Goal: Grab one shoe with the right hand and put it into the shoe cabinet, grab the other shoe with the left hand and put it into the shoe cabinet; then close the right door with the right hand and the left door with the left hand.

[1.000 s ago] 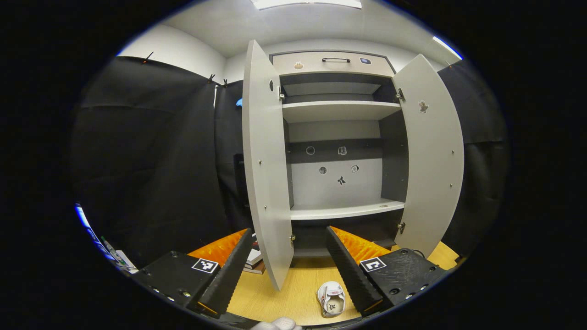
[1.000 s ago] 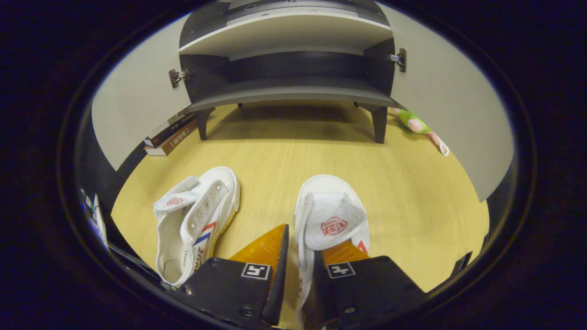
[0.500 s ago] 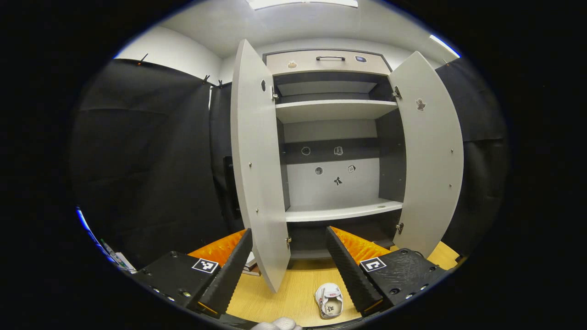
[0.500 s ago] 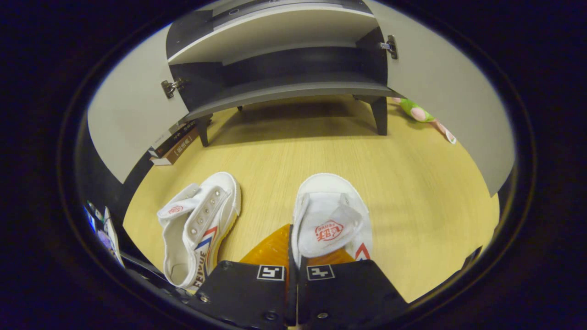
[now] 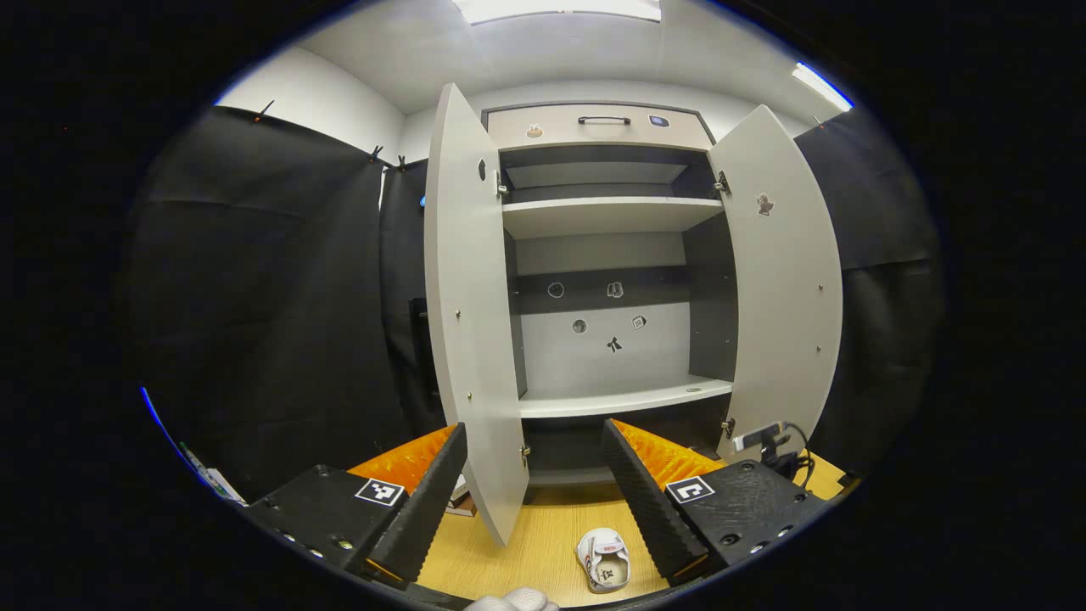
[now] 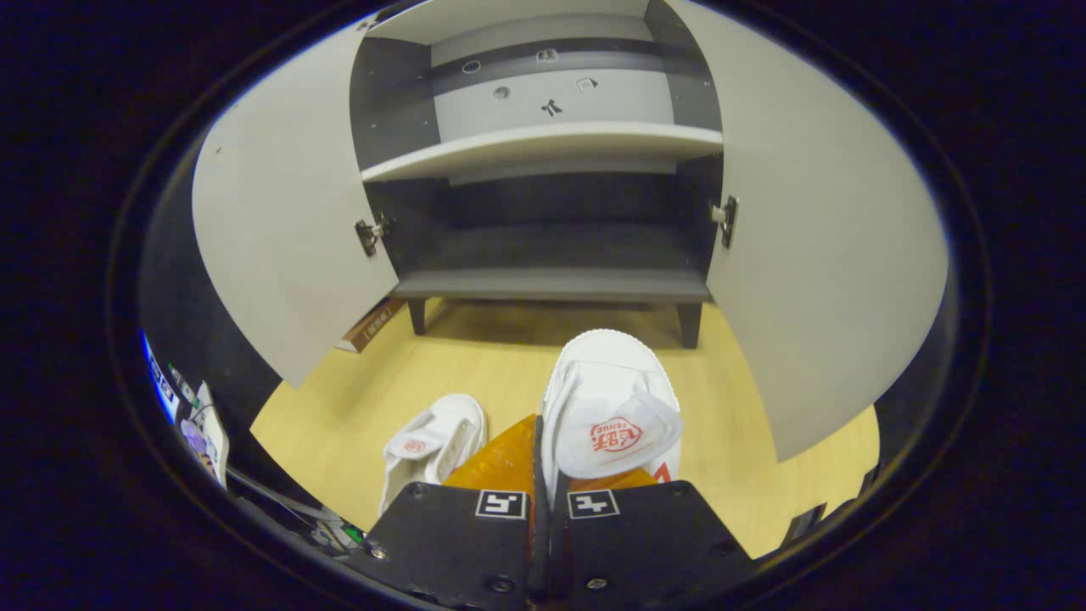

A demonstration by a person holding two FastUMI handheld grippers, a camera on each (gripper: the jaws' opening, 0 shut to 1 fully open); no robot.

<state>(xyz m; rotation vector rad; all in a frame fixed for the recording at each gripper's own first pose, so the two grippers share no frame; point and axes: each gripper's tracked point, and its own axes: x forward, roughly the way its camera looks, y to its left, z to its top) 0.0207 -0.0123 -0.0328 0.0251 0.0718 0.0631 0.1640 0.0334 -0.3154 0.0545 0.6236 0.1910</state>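
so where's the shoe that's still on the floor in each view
Left gripper view: the shoe on the floor lies bottom centre, beside the left hand-held gripper.
Right gripper view: it lies lower left of the held shoe.
Shared landmark: the cabinet's lower white shelf.

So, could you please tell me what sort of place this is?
Probably a staged recording booth, not a home: black cloth walls surround a grey shoe cabinet standing open on a wood-look floor.
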